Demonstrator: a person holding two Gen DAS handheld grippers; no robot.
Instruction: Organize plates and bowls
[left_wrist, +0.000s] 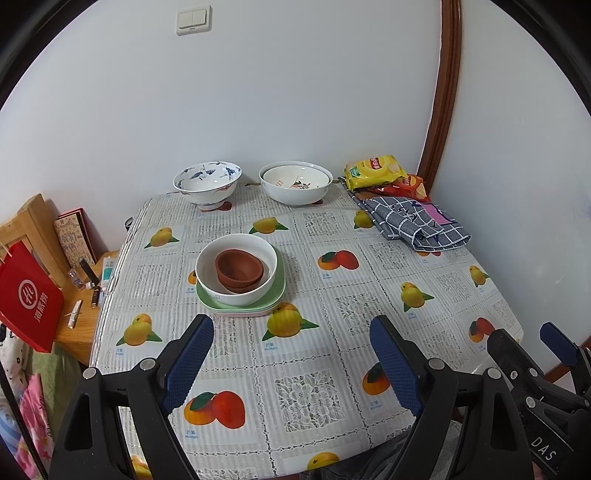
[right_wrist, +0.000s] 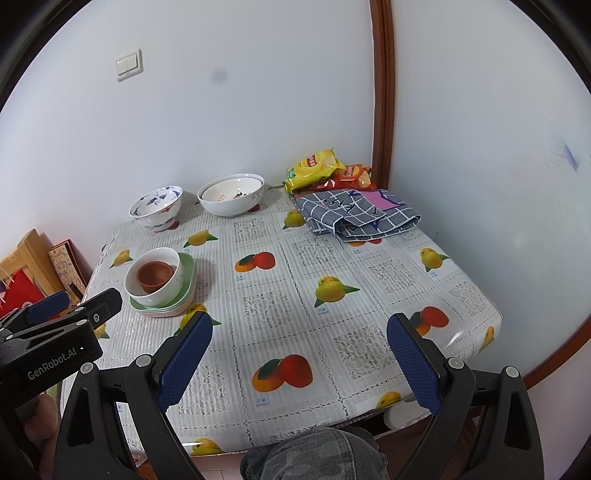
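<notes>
Hovering above the near edge of the fruit-print tablecloth (left_wrist: 314, 258), the left gripper (left_wrist: 291, 354) has its blue-padded fingers spread wide with nothing between them. Beside it, the right gripper (right_wrist: 299, 354) is likewise spread and empty over the same near edge.

Just ahead of the left gripper, a little toward its left finger, sits a stack: green plates (left_wrist: 277, 291) at the bottom, a white bowl (left_wrist: 207, 273) on them, and brown clay bowls (left_wrist: 236, 266) nested inside it, the upper one tilted. From the right gripper this stack (right_wrist: 155, 280) lies ahead and well to its left.

Farther on, at the wall, a blue-and-white crane-pattern bowl (left_wrist: 207, 184) stands ahead-left of the left gripper, and nested white bowls (left_wrist: 295, 188) with a painted inside stand ahead of it, near each other but apart.

Ahead of the right gripper, a folded grey checked cloth (right_wrist: 358, 214) lies on the table, with yellow and red crisp packets (right_wrist: 321, 168) just behind it in the corner.
</notes>
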